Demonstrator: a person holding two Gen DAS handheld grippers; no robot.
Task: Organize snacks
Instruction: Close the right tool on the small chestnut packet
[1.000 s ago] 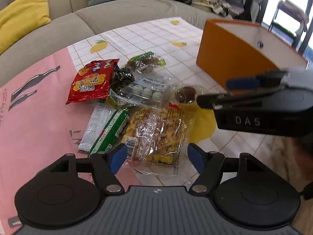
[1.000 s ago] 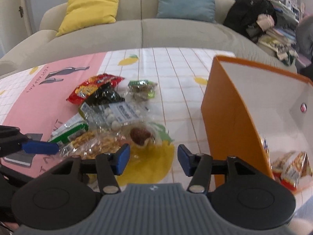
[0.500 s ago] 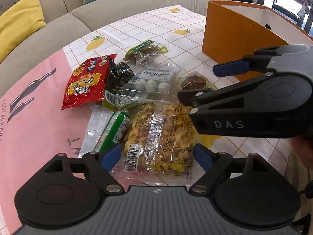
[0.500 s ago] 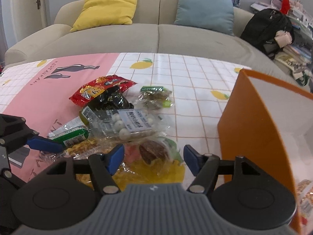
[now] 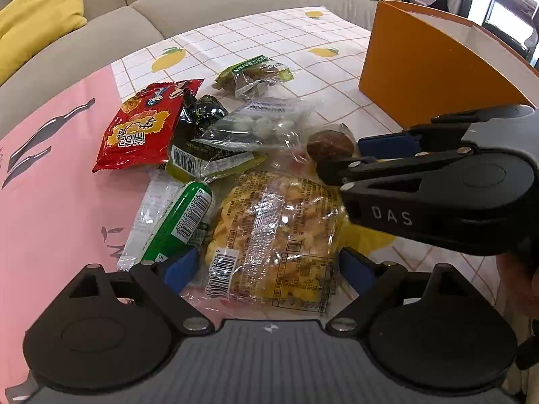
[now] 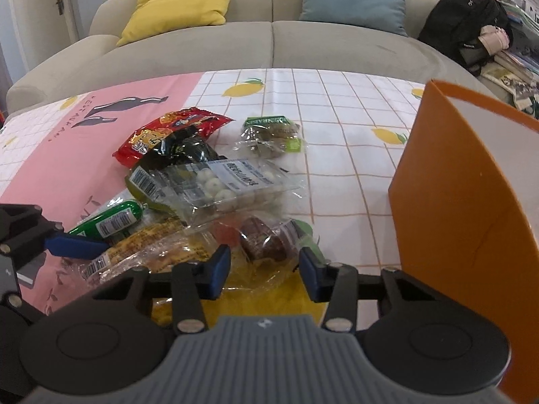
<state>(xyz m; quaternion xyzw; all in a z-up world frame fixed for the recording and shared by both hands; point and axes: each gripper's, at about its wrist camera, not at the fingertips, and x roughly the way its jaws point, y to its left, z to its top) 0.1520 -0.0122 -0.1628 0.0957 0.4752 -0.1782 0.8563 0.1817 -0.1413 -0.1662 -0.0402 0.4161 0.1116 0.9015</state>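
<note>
Snacks lie heaped on the lemon-print surface: a clear packet of yellow crackers sits between the released jaws of the left gripper, with a green foil tube at its 9 o'clock. The right gripper, jaws also released, straddles a clear-wrapped brown round cake. The orange open-topped box stands at 3 o'clock of the heap.

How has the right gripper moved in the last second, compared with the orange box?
Yes. The right gripper has gone forward and left, away from the orange box, and now straddles the brown snack, jaws open.
</note>
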